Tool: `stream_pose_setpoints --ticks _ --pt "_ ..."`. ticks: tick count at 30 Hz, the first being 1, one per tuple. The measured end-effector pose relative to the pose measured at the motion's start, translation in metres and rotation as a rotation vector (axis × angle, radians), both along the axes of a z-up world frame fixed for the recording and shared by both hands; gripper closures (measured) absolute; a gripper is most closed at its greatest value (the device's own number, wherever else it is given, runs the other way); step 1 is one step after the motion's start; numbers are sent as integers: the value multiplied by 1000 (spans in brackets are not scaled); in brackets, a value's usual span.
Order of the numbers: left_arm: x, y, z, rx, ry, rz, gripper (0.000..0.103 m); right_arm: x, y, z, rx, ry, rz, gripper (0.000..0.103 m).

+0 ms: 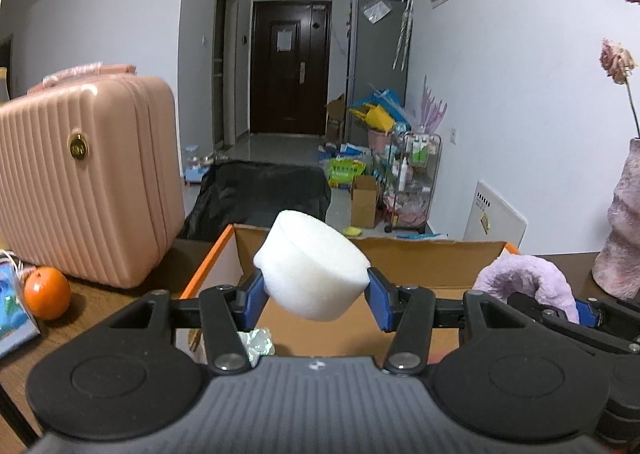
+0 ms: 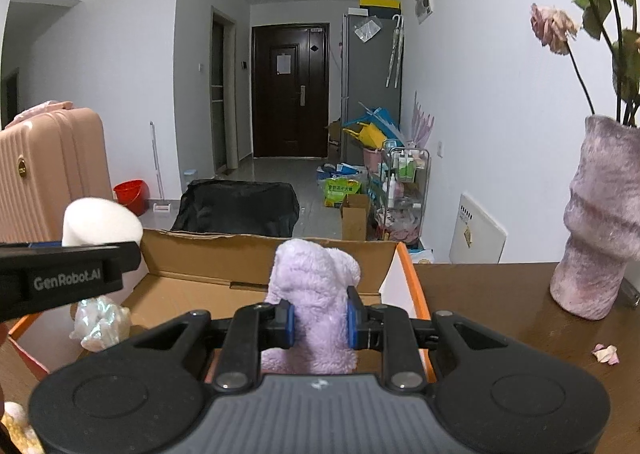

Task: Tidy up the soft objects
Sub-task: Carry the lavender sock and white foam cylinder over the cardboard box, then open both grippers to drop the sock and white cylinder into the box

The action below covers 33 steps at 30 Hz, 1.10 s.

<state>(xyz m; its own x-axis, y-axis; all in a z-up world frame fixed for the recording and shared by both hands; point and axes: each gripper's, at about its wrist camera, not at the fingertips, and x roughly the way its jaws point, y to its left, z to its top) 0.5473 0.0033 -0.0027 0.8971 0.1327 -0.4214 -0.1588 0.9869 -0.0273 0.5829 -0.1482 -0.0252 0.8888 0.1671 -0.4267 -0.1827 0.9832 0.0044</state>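
My left gripper point(image 1: 316, 300) is shut on a white foam block point(image 1: 312, 268), held tilted above the open cardboard box point(image 1: 400, 258) with orange edges. My right gripper point(image 2: 320, 320) is shut on a fluffy lilac cloth point(image 2: 314, 274), over the same cardboard box point(image 2: 192, 254). The lilac cloth point(image 1: 524, 278) shows at the right of the left wrist view. In the right wrist view the foam block point(image 2: 100, 219) and the left gripper's side appear at the left. A shiny iridescent soft item point(image 2: 102, 322) lies inside the box at its left.
A pink hard case point(image 1: 84, 181) stands left of the box, with an orange point(image 1: 47, 293) in front of it. A fuzzy pink vase point(image 2: 600, 221) with wilted roses stands on the brown table point(image 2: 500, 302) at the right. Petals point(image 2: 606, 353) lie near it.
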Motion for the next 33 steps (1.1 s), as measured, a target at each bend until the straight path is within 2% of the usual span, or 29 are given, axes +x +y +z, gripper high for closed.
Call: stream_pose_setpoints --ticks 11,18,21,24,26,27,29,31,33 --pt "20 11 -18 -27 70 4 50 10 1 -12 7 23 6 80" --pt "29 8 -29 6 110 0 50 18 4 -17 -2 47 1 80" --pt "32 9 -33 6 120 0 50 19 5 -19 -8 51 2 75" --pt "32 9 -33 7 120 -3 44 23 4 -18 -7 56 0 63" --pt "32 10 -33 -5 123 -4 32 24 3 -18 -7 59 -9 46" --pt "31 11 -33 -12 123 -3 20 22 4 -17 -5 57 -13 40" --pt "29 14 -32 -11 116 15 11 21 4 -16 -4 43 -20 16" --pt "26 15 -30 -7 100 35 1 19 3 -16 -8 30 -26 8" --pt "23 15 -29 -7 87 44 0 17 3 -15 -8 20 -30 2"
